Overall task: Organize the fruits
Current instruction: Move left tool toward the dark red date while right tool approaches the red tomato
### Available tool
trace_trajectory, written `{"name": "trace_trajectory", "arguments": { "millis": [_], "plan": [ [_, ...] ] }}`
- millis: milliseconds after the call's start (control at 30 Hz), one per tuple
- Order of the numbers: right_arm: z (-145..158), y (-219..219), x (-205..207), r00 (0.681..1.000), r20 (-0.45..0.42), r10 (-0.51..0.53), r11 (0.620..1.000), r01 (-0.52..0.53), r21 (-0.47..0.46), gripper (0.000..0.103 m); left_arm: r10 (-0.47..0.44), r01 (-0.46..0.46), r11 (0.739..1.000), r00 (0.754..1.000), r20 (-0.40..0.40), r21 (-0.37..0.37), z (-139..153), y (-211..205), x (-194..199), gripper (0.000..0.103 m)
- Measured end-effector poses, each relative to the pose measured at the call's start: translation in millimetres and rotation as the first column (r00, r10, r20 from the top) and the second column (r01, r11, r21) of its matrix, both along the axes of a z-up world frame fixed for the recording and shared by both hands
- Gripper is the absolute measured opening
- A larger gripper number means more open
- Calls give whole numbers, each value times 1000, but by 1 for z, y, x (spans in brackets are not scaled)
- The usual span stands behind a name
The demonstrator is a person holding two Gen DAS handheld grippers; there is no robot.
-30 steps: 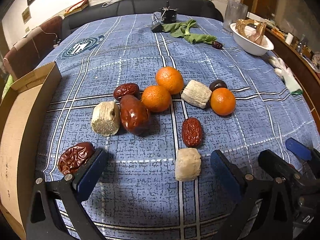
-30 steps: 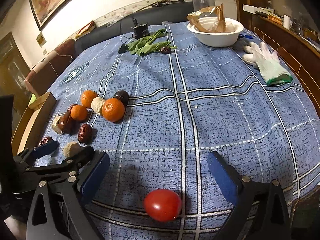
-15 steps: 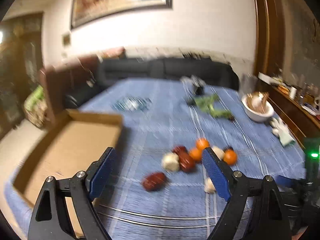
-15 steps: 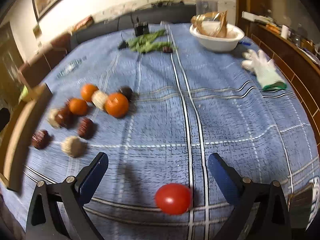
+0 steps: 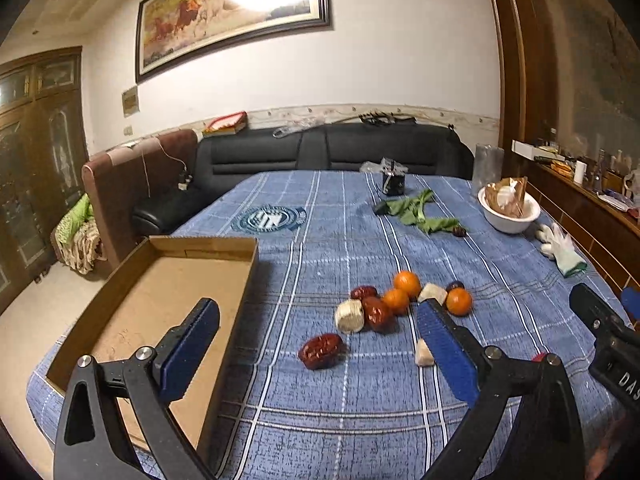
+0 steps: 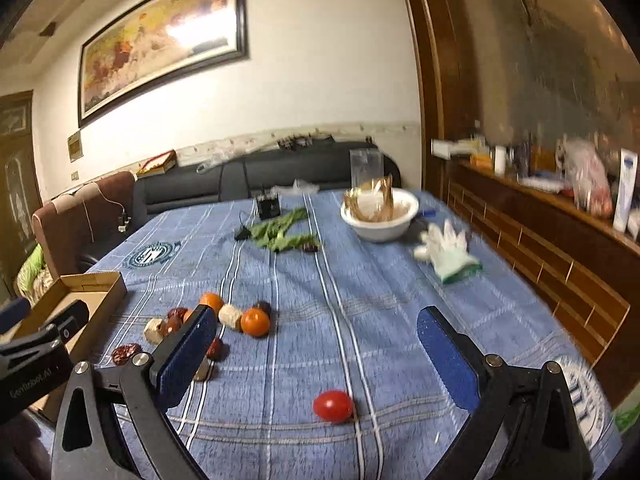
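Note:
A cluster of fruit lies mid-table: oranges, red dates, pale cut chunks and a dark plum. The cluster also shows in the right wrist view. A red tomato lies alone near the table's front. An open cardboard box sits at the table's left edge. My left gripper is open and empty, raised above the table. My right gripper is open and empty, above the tomato.
A white bowl with paper, green leaves, a small black device and white gloves lie at the far right. A black sofa stands behind the blue tablecloth. A wooden sideboard runs along the right.
Both grippers have lifted and pulled back from the table, so the fruit looks smaller and the room is in view. Both stay open and empty. No fruit has moved.

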State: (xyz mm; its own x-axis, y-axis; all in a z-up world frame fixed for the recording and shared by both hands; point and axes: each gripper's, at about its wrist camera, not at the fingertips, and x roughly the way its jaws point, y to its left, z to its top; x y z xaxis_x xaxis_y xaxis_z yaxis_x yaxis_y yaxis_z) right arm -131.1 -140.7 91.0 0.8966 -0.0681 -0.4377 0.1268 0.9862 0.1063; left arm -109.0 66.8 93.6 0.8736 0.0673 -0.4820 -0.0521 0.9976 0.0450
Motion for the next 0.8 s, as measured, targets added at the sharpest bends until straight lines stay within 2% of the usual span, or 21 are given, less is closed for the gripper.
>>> {"name": "trace_trajectory", "arguments": {
  "millis": [100, 300, 567, 800],
  "plan": [
    [-4, -4, 2, 999, -52, 15, 999, -13, 39, 102, -23, 23, 1000, 999, -25, -9, -3, -1, 2, 99],
    [-14, -2, 5, 994, -107, 13, 998, -7, 57, 102, -77, 74, 997, 992, -103, -35, -15, -4, 9, 99],
    [-19, 2, 8, 991, -135, 25, 999, -18, 51, 102, -88, 82, 996, 983, -160, -44, -28, -5, 15, 99],
    [-25, 6, 16, 985, -168, 43, 998, -36, 45, 102, -89, 82, 995, 980, -180, -48, -36, -5, 20, 99]
  ]
}}
